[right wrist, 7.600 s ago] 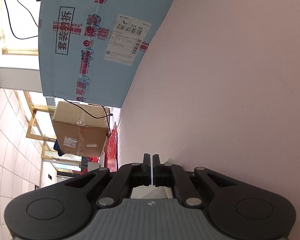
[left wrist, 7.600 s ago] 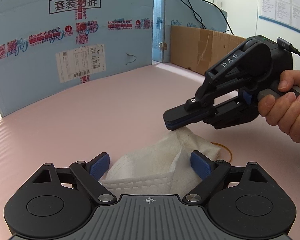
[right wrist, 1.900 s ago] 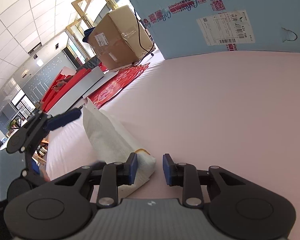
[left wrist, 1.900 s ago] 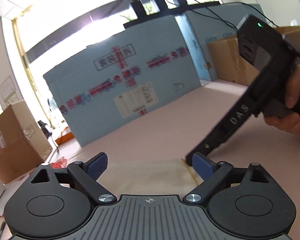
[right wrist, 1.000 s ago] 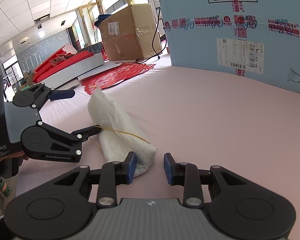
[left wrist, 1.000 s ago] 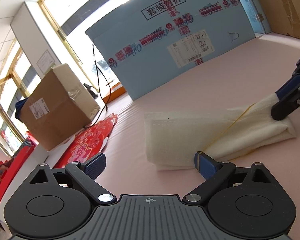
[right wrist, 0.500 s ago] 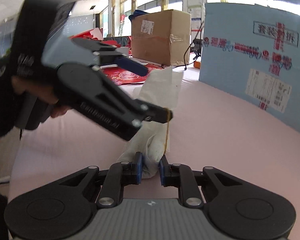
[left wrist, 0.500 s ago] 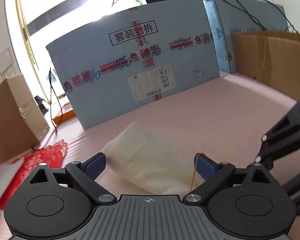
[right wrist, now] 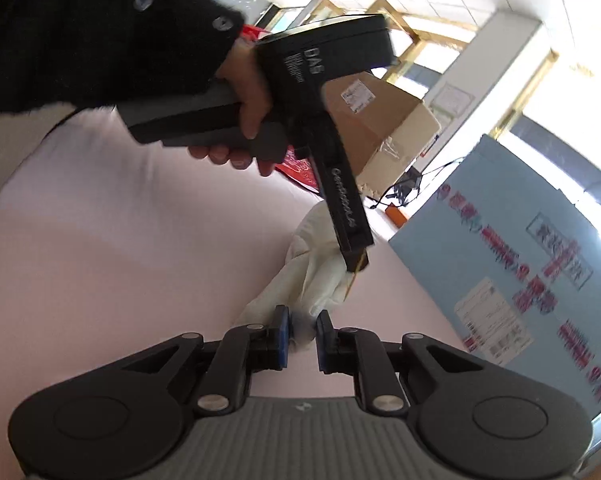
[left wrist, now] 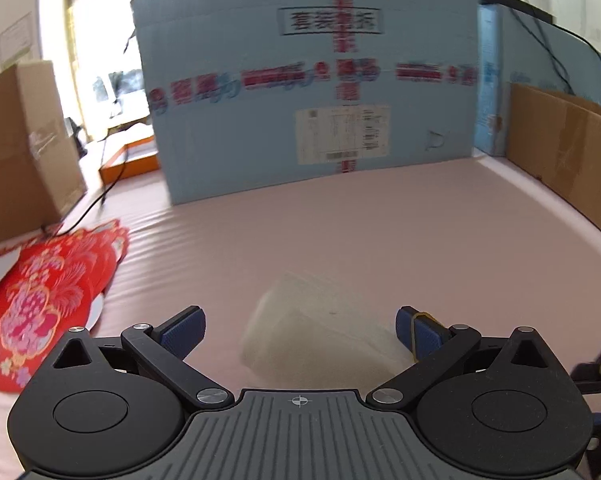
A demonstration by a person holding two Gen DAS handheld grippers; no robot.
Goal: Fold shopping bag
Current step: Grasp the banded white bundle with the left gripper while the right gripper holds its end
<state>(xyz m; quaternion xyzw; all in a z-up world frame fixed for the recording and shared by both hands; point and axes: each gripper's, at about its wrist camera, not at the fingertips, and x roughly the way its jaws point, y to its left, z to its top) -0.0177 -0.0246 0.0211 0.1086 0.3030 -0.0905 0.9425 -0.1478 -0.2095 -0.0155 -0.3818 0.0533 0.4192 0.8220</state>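
Note:
The white shopping bag [left wrist: 320, 332] is folded into a long roll on the pink table. In the left wrist view it lies blurred between the wide-open fingers of my left gripper [left wrist: 300, 330]. A yellow rubber band [left wrist: 414, 330] is looped over the left gripper's right finger pad. In the right wrist view the roll [right wrist: 300, 276] runs away from my right gripper [right wrist: 300, 334], whose jaws pinch its near end. The left gripper [right wrist: 340, 208] is seen from the side above the roll, the band [right wrist: 354, 276] hanging from its tip.
A large blue carton [left wrist: 312, 100] stands at the back of the pink table [left wrist: 380, 232]. Brown cardboard [left wrist: 568, 152] lines the right edge. A brown box [left wrist: 20, 148] and red paper decorations [left wrist: 48, 296] are at the left.
Both views swung. The left gripper rose and tilted above the roll, the rubber band staying on its right finger. The right gripper kept its pinch on the roll's near end.

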